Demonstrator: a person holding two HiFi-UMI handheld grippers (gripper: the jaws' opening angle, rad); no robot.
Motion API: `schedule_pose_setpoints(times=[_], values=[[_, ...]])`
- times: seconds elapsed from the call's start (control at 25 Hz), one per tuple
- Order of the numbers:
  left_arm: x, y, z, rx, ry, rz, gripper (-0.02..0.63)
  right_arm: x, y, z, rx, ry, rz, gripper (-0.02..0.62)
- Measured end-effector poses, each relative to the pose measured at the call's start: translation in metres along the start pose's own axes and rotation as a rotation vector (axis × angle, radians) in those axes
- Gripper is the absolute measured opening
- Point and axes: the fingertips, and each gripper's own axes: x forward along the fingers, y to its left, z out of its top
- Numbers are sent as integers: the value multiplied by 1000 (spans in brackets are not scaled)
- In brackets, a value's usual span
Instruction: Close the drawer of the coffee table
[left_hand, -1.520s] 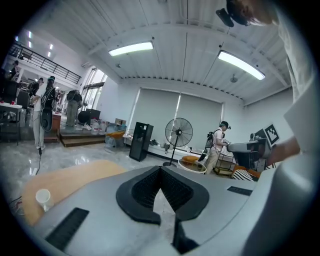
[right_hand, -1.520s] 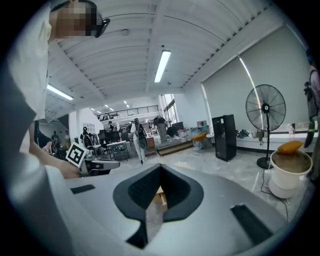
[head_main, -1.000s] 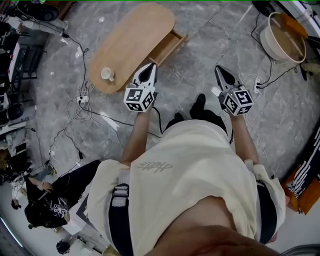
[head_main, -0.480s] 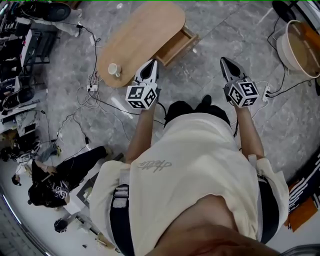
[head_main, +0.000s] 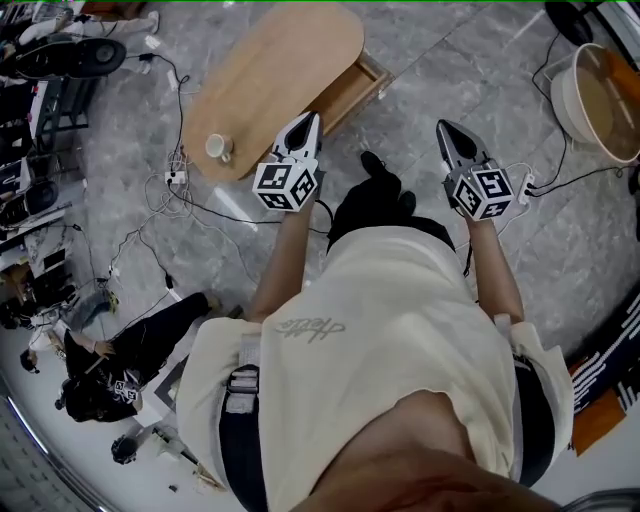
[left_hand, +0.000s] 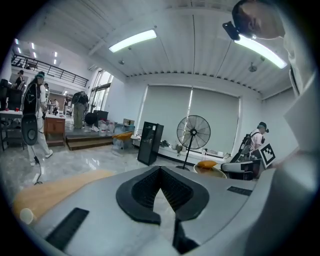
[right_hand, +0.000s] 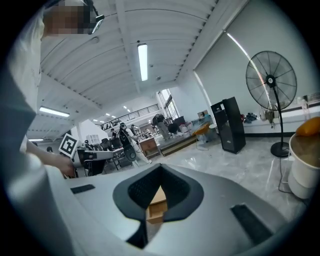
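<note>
The oval wooden coffee table (head_main: 270, 75) stands on the grey stone floor ahead of me, with a white cup (head_main: 215, 148) on its near end. Its drawer (head_main: 352, 88) is pulled out on the right side. My left gripper (head_main: 311, 120) hangs shut and empty just in front of the table, close to the drawer's near corner. My right gripper (head_main: 443, 127) is shut and empty too, over bare floor to the right of the drawer. In the left gripper view the tabletop (left_hand: 60, 186) and cup (left_hand: 25, 215) show at lower left. In the right gripper view the drawer (right_hand: 157, 202) shows behind the closed tips.
Cables and a power strip (head_main: 175, 178) lie on the floor left of the table. A white round basket (head_main: 596, 100) sits at the far right, with another power strip (head_main: 520, 186) near it. A person (head_main: 110, 370) sits at lower left. A standing fan (left_hand: 193, 132) is farther off.
The person has stepped forward, a dark shoe now ahead between the grippers. Both grippers stay shut and have come slightly nearer the table and drawer.
</note>
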Motion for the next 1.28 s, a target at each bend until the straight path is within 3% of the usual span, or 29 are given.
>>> schedule_pose_setpoints(times=[0.12,0.24,0.48,0.6,0.76,0.92,1.08,1.28], values=[[26,16,-1,-15,3,-27,5,17,-18,10,-24,11,-41,-6],[62,37,21,22,-32,-58,5,53,-37,43,-55,-6,-56,-6],[118,82,51,57,-37,-110,5,132,-35,113,-87,-99,-50,-5],[139,108,64,59,-41,-106,5,162,-43,125,-64,-111,-47,-5],[130,138,66,44,-50,-50,5,177,-54,115,-17,-82,-69,-5],[122,167,62,56,-21,39,5,197,-56,122,-42,-51,-32,-5],[109,169,66,112,1,116,5,232,-42,126,-106,21,65,-5],[96,191,72,12,-23,239,5,295,-19,135,-180,79,236,-5]])
